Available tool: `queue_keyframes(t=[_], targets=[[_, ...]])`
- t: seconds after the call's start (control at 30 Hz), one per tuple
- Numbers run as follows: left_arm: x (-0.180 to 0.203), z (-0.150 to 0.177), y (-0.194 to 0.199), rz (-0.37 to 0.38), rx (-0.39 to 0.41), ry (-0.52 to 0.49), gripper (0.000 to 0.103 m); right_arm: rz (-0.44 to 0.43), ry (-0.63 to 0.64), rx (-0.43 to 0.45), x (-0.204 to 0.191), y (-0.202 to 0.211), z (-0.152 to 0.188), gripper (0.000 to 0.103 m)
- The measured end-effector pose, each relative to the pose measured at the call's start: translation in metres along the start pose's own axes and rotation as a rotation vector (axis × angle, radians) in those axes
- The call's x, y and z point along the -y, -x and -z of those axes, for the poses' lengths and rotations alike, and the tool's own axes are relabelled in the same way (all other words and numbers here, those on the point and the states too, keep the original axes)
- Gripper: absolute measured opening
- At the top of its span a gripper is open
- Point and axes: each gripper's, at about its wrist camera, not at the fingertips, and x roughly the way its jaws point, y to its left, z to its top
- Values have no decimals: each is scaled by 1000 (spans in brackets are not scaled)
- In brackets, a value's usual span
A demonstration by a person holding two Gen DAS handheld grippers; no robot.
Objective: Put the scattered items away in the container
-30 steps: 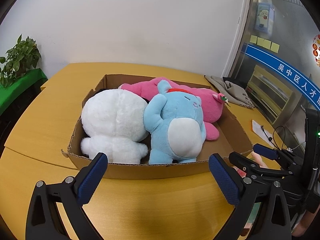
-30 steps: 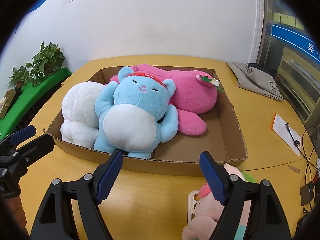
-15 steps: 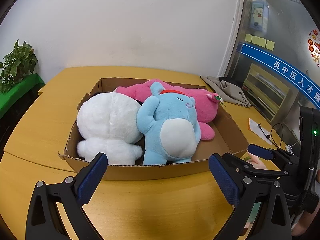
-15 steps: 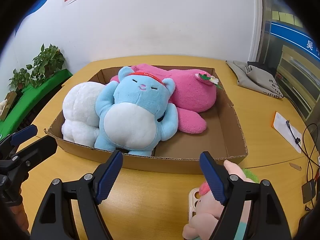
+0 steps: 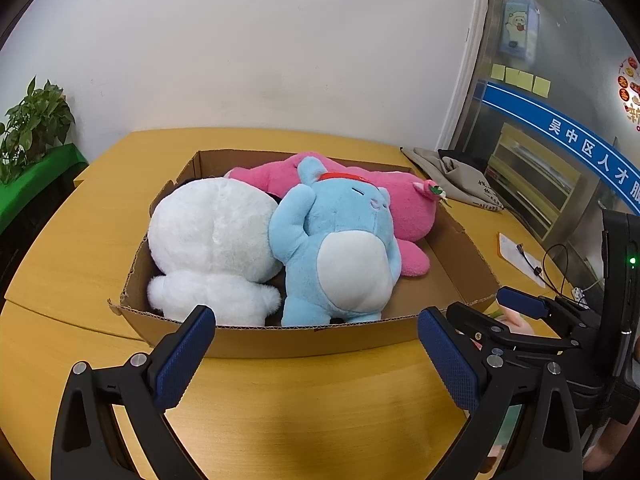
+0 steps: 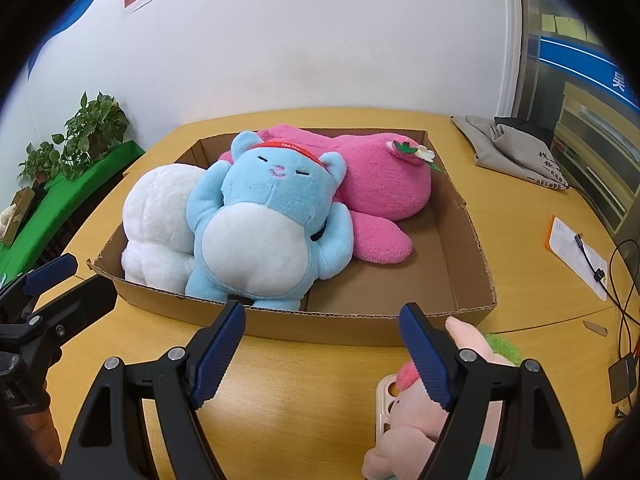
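In the box [image 6: 452,312] on the table [image 6: 304,364]: white [image 6: 156,216], blue [image 6: 268,232] and pink plush [image 6: 380,184]. Outside, beside its near right corner: pale pink plush [image 6: 408,420]. Left gripper [image 5: 316,352] and right gripper [image 6: 324,348]: agape, empty.

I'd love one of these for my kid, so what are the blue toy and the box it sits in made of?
The blue toy looks like soft plush: a short fuzzy pile, matte, with rounded stuffed limbs and a stitched face; what fills it cannot be seen. The box looks like plain brown corrugated cardboard: the cut top edge shows the wavy fluting, and the walls are dull and unprinted.
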Motion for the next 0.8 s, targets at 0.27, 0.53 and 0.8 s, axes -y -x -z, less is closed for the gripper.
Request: queue_keyframes(t=[0.27, 0.53, 0.8], targets=[[2, 2, -5, -1, -16, -7, 102, -4, -11, -2, 6, -2, 0, 79], [5, 3, -10, 12, -21, -3, 102, -13, -23, 5, 12, 3, 1, 79], [7, 4, -12, 15, -31, -2, 102, -7, -21, 14, 17, 7, 1, 79]])
